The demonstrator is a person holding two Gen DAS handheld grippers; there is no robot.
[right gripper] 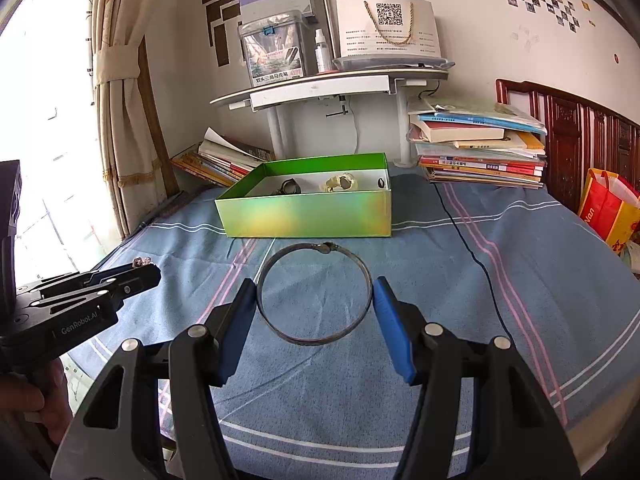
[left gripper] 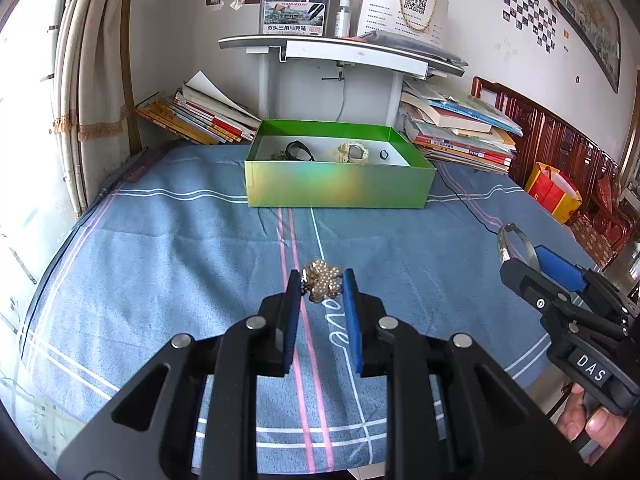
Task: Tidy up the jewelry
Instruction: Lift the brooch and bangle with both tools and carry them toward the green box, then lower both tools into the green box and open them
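Note:
My left gripper [left gripper: 322,285] is shut on a gold beaded brooch [left gripper: 322,286] and holds it above the blue bedspread. My right gripper [right gripper: 314,294] is shut on a thin silver bangle [right gripper: 316,292], held across its width between the blue pads; it also shows in the left wrist view [left gripper: 514,242]. An open green box [left gripper: 340,184] stands farther back on the bed. Inside it lie a black watch [left gripper: 299,151], a cream watch [left gripper: 352,153] and a small dark ring [left gripper: 384,155]. The box also shows in the right wrist view [right gripper: 308,212].
Stacks of books [left gripper: 460,128] lie behind the box on both sides. A small white table [left gripper: 340,50] with a marker case and paper bag stands against the wall. A black cable [right gripper: 468,240] runs across the bedspread at right. A red-yellow bag [right gripper: 608,208] sits beside the wooden headboard.

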